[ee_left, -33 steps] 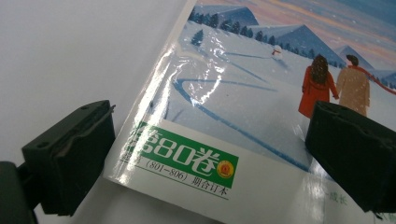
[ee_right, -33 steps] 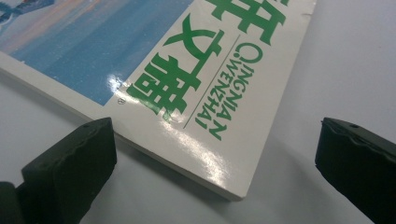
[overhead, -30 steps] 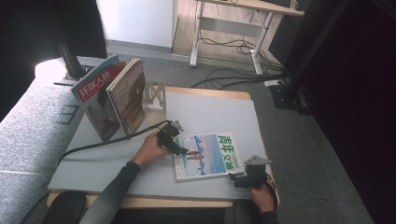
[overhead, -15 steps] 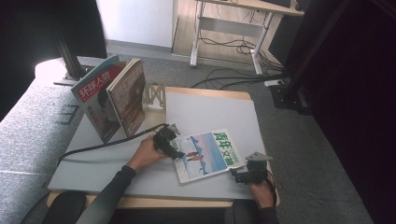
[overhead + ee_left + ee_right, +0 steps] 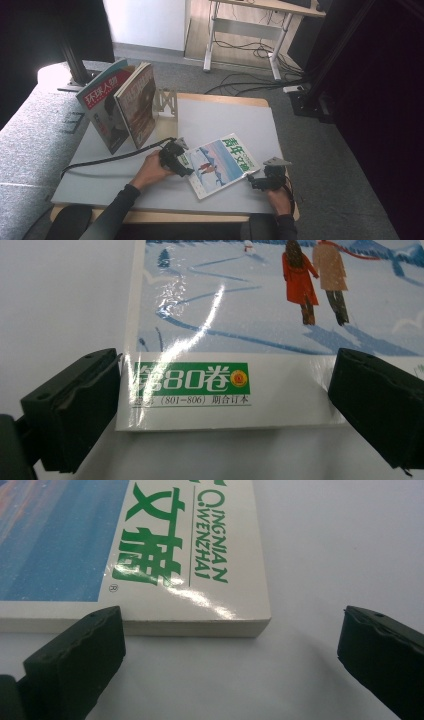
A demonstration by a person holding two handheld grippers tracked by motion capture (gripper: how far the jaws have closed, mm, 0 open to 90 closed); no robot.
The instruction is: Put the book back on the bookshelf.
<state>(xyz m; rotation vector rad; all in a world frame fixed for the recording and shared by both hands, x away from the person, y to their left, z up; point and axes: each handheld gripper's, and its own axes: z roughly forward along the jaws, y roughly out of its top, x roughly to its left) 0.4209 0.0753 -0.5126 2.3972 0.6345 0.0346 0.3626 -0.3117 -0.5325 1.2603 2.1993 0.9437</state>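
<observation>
A paperback book (image 5: 220, 164) with a snowy cover and green Chinese title lies flat and slightly turned on the grey mat (image 5: 225, 120). My left gripper (image 5: 175, 157) sits at its left end, open. In the left gripper view the jaws of that gripper (image 5: 227, 385) straddle the book's (image 5: 225, 315) short edge with the green "80" label. My right gripper (image 5: 260, 179) is at the book's near right corner, open. In the right gripper view that gripper (image 5: 232, 630) faces the book's (image 5: 190, 555) corner, with the left jaw against the page edge.
Two magazines (image 5: 120, 105) stand leaning at the mat's left rear beside a metal bookend (image 5: 165, 102). A black cable (image 5: 110, 160) trails left from the left gripper. The wooden table edge (image 5: 165, 216) runs along the front.
The left gripper has drawn back left to the book's end. The right gripper has edged in toward the book's corner. The book has turned slightly.
</observation>
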